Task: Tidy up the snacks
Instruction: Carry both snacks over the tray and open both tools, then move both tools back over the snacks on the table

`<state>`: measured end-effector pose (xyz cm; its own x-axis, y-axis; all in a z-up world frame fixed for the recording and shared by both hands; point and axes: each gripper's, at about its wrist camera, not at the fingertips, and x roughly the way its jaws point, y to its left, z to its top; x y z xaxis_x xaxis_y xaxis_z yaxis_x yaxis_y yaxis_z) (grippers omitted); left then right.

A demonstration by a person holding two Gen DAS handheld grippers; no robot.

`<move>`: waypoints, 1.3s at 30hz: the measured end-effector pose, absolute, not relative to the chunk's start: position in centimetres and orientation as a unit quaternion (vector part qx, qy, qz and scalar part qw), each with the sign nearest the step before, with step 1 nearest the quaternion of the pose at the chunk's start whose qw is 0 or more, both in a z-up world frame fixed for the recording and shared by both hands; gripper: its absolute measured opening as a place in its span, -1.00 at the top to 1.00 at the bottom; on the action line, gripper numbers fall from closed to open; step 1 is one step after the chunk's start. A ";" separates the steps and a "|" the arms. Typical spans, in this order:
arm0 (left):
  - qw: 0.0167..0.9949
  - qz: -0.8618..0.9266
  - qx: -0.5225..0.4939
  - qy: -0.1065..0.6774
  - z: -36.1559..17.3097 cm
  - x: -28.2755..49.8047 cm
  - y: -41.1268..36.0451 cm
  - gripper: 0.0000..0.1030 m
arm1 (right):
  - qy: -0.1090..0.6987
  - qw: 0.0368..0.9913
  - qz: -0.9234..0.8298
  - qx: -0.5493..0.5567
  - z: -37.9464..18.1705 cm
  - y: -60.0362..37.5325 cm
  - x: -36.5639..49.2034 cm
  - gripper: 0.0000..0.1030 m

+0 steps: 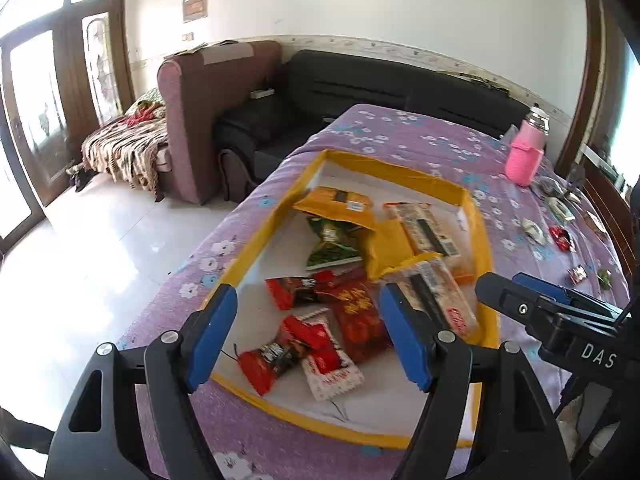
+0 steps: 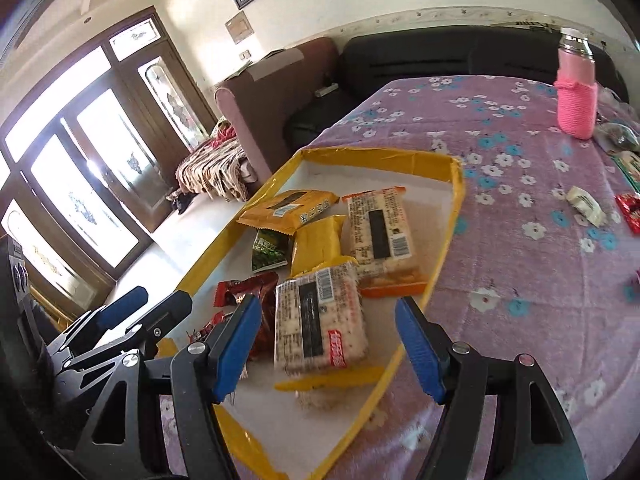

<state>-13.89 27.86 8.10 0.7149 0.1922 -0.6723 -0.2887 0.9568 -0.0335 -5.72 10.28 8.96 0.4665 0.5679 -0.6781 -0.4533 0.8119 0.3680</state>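
Observation:
A shallow white tray with a yellow rim (image 1: 256, 252) (image 2: 444, 248) lies on the purple flowered table. It holds several snack packs: orange packs (image 1: 336, 200), a green pack (image 1: 334, 246), red packs (image 1: 352, 316) and clear rice-cracker packs (image 2: 320, 320). My left gripper (image 1: 308, 336) is open and empty above the red packs at the tray's near end. My right gripper (image 2: 328, 344) is open and empty, with the nearest rice-cracker pack showing between its fingers. Loose small snacks (image 1: 560, 238) (image 2: 586, 204) lie on the cloth to the right of the tray.
A pink sleeved bottle (image 1: 524, 152) (image 2: 576, 92) stands at the table's far right. A black sofa (image 1: 380, 84) and a mauve armchair (image 1: 200, 112) stand beyond the table. White tiled floor (image 1: 100, 248) lies to the left.

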 end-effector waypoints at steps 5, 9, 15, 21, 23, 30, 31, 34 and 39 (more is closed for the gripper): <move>0.928 0.121 -0.052 0.348 9.1 -14.8 26.3 -0.44 | 0.413 0.859 0.295 0.074 9.6 8.6 -7.1 -0.38; 0.931 0.113 -0.043 0.345 9.7 -15.3 25.3 -0.44 | 0.406 0.862 0.290 0.083 10.0 7.1 -7.9 -0.38; 0.933 0.105 -0.036 0.342 10.2 -16.0 24.0 -0.44 | 0.401 0.866 0.284 0.093 10.4 5.5 -8.8 -0.38; 0.934 0.097 -0.027 0.343 10.4 -16.1 23.0 -0.44 | 0.401 0.866 0.280 0.098 10.2 4.4 -9.3 -0.38; 0.934 0.095 -0.025 0.344 10.3 -16.0 22.7 -0.44 | 0.402 0.866 0.279 0.101 10.1 4.1 -9.2 -0.39; 0.931 0.085 -0.018 0.355 9.8 -15.5 21.8 -0.44 | 0.407 0.865 0.270 0.114 9.1 2.6 -8.8 -0.39; 0.930 0.082 -0.019 0.359 9.7 -15.4 21.7 -0.44 | 0.408 0.865 0.267 0.116 9.0 2.3 -8.8 -0.39; 0.925 0.052 -0.034 0.375 9.4 -14.8 21.4 -0.44 | 0.412 0.864 0.261 0.121 8.4 1.1 -8.6 -0.39; 0.925 -0.011 -0.044 0.376 11.2 -13.2 19.9 -0.43 | 0.415 0.875 0.219 0.118 8.4 -4.9 -8.2 -0.39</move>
<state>-13.15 19.93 11.17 0.7167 -0.0526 -0.6954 -0.0136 0.9959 -0.0894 -8.22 -4.94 8.41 0.5597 0.4822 -0.6740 -0.2861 0.8757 0.3889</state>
